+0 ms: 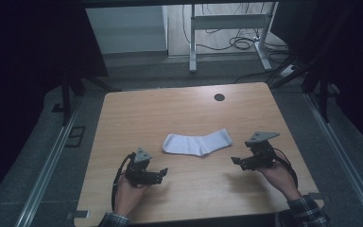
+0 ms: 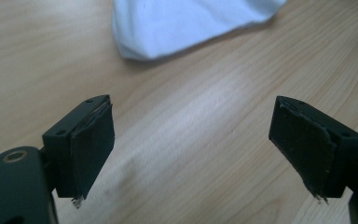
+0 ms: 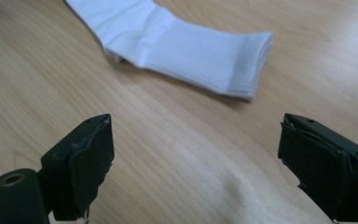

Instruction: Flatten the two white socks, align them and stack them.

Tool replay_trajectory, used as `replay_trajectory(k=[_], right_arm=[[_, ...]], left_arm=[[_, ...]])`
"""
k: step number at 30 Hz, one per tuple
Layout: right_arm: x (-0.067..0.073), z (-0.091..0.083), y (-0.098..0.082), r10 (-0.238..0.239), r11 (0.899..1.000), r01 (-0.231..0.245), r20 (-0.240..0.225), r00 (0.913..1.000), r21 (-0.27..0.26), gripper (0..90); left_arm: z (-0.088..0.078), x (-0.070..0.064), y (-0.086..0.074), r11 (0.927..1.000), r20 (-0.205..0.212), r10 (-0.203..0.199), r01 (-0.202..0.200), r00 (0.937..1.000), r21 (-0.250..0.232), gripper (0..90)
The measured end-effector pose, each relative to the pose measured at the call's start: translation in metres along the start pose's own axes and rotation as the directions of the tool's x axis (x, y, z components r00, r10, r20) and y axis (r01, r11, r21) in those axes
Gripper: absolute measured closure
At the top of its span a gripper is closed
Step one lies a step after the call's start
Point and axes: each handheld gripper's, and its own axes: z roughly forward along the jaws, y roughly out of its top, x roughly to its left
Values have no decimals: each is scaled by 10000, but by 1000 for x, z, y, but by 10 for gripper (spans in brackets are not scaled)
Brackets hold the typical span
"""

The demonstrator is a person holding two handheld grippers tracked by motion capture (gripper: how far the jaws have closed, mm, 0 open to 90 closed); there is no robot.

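Your left tongs [image 1: 163, 173] and right tongs [image 1: 234, 161] both gape wide with nothing between the jaws, low in the frame. Between them, slightly higher, the flat white cotton sock [image 1: 198, 142] lies mid-frame on the pale wooden bench [image 1: 170, 104], bare wood all round.

No lettering, label, brand mark, number or sign can be read anywhere in these views: none on the pale wooden table [image 1: 189, 111], none on the white folded sock [image 1: 197, 143], none on the black jaw pads.
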Motion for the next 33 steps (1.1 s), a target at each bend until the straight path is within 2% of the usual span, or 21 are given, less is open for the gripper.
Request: replay_trajectory(k=[8, 12, 19, 22, 25, 33], right_arm=[[2, 9, -17, -141, 9993, 138, 69, 9999, 340, 80], [3, 16, -25, -341, 9975, 330, 157, 9993, 622, 76], [6, 27, -35, -740, 9919, 706, 293, 9968, 1052, 75], [6, 30, -38, -531, 9949, 522, 85, 9986, 863, 66], [6, 32, -40, -377, 9972, 375, 25, 9993, 652, 52], [7, 34, -44, -284, 9992, 282, 67, 9996, 277, 40]], left_arm=[[2, 1, -18, 9996, -53, -276, 276, 9996, 50, 136], [6, -1, -24, 9997, -173, -151, 155, 9997, 209, 131], [15, -9, -29, 9982, -325, 309, -291, 9990, 529, 116], [20, -13, -31, 9960, -364, 593, -567, 9976, 695, 111], [22, -16, -33, 9955, -350, 806, -786, 9961, 537, 100], [23, -16, -33, 9959, -352, 756, -737, 9965, 517, 99]])
